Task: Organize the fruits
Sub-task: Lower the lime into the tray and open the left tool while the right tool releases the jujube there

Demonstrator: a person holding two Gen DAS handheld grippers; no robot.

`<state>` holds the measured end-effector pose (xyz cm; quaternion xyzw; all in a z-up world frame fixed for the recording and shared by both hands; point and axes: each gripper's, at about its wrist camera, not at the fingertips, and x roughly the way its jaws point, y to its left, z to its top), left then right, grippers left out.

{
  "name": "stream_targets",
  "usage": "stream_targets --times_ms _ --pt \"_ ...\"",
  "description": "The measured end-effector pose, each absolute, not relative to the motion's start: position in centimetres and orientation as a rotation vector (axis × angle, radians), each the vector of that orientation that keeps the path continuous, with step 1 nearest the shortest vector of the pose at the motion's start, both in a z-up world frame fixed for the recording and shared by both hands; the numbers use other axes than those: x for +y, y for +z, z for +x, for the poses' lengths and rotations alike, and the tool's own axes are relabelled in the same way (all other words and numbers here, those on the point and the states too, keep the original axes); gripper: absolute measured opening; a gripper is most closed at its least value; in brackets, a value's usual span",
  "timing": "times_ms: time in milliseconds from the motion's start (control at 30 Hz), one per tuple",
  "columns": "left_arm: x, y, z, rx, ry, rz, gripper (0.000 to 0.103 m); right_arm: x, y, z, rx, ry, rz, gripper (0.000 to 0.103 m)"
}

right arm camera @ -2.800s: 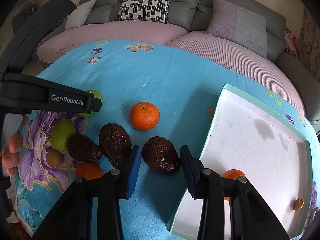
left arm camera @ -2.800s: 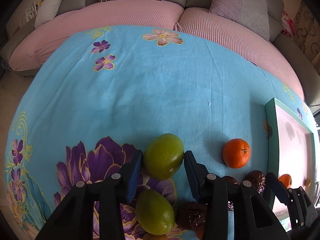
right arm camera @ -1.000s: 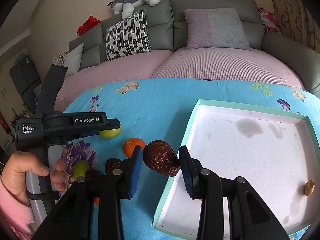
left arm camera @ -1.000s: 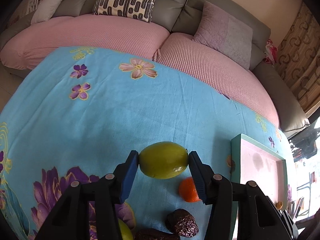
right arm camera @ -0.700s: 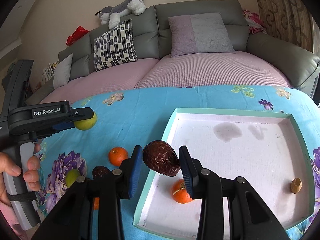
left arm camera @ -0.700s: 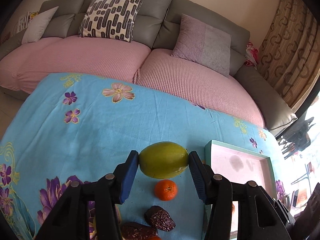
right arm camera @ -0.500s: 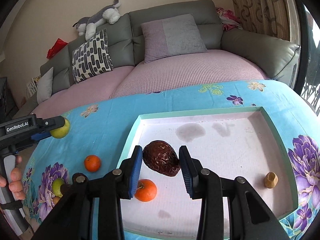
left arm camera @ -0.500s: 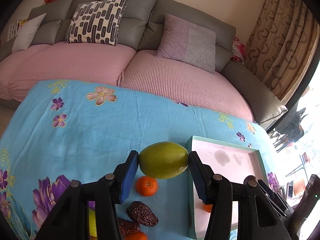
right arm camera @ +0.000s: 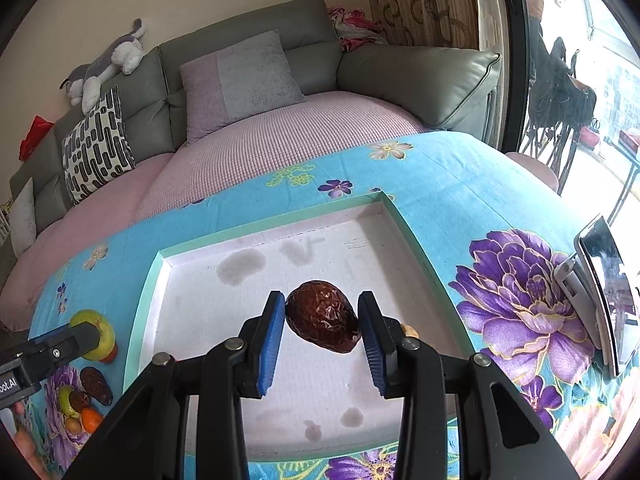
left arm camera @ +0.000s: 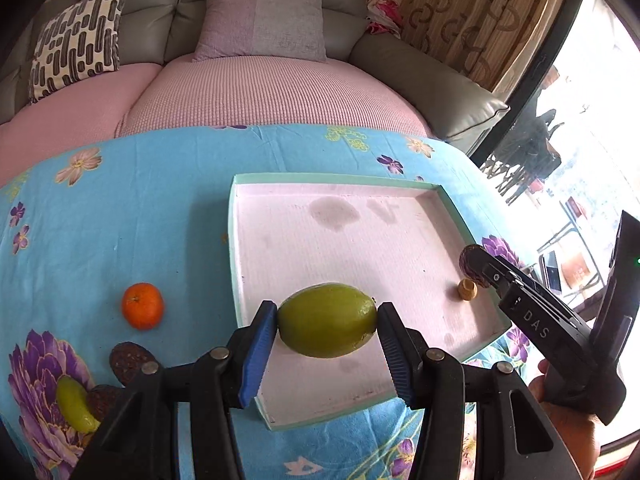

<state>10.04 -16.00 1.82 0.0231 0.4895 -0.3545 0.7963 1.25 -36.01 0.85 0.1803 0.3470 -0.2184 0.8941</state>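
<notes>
My left gripper point(left arm camera: 327, 314) is shut on a smooth green fruit point(left arm camera: 326, 326), held in the air above the near left part of the mint-rimmed white tray point(left arm camera: 236, 240). My right gripper point(right arm camera: 321, 308) is shut on a dark brown wrinkled fruit point(right arm camera: 322, 324) over the middle of the tray point(right arm camera: 146, 292). In the left wrist view the right gripper point(left arm camera: 480, 270) shows at the tray's right edge. On the cloth left of the tray lie an orange point(left arm camera: 143, 311), a dark fruit point(left arm camera: 130, 360) and another green fruit point(left arm camera: 74, 404).
A small tan piece point(left arm camera: 467, 290) lies inside the tray near its right wall. A phone on a stand point(right arm camera: 600, 292) is on the table to the right. A sofa with pink covers point(left arm camera: 260, 88) runs behind the blue flowered cloth point(left arm camera: 120, 200). A hand point(left arm camera: 568, 436) grips the right tool.
Both grippers have swung right from the fruit pile to above the tray, each carrying its fruit. Both views have rolled, and the tray now fills their centres.
</notes>
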Motion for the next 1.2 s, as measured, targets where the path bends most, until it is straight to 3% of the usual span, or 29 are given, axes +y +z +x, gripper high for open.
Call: stream_targets --times_ms 333,1200 --pt "-18.2 -1.4 8.1 1.209 -0.808 0.107 0.054 -36.0 -0.8 2.0 0.773 -0.412 0.396 0.039" --pt "-18.8 -3.6 8.9 1.238 -0.765 0.138 0.055 -35.7 -4.0 3.7 0.877 -0.402 0.384 0.04"
